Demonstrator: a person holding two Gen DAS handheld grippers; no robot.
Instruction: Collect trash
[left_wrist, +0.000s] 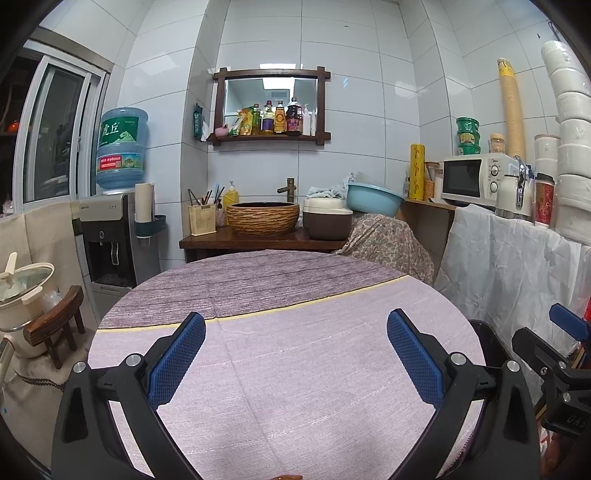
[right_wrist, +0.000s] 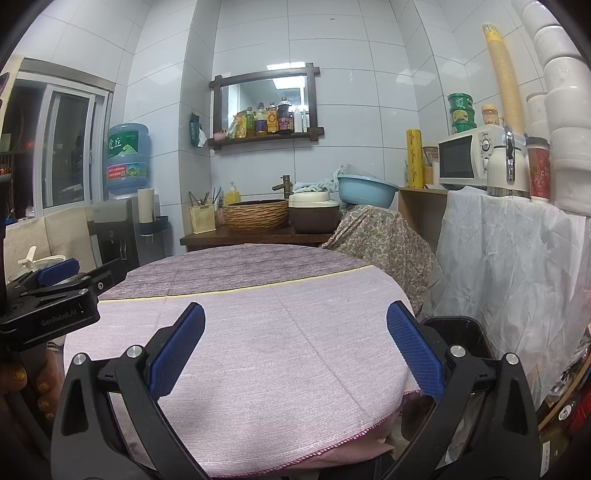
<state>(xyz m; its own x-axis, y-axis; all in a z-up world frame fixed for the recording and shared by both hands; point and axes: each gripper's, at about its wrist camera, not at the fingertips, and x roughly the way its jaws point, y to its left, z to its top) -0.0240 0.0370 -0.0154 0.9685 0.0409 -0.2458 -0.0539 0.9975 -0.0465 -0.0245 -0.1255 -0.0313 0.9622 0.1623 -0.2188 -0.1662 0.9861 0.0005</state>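
My left gripper (left_wrist: 295, 332) is open and empty above the round table (left_wrist: 295, 369) with its lilac cloth. My right gripper (right_wrist: 295, 332) is open and empty over the table's right part (right_wrist: 277, 350). A black trash bin (right_wrist: 458, 332) stands on the floor at the table's right edge; its rim also shows in the left wrist view (left_wrist: 487, 332). The right gripper shows at the right edge of the left wrist view (left_wrist: 561, 354); the left gripper shows at the left of the right wrist view (right_wrist: 59, 291). I see no loose trash on the cloth.
A wooden counter (left_wrist: 258, 242) behind the table holds a woven basin (left_wrist: 263, 218), a rice cooker (left_wrist: 327, 221) and a blue bowl (left_wrist: 373, 199). A water dispenser (left_wrist: 110, 236) stands left. A microwave (left_wrist: 476, 181) and a white-draped shelf (left_wrist: 509, 266) stand right.
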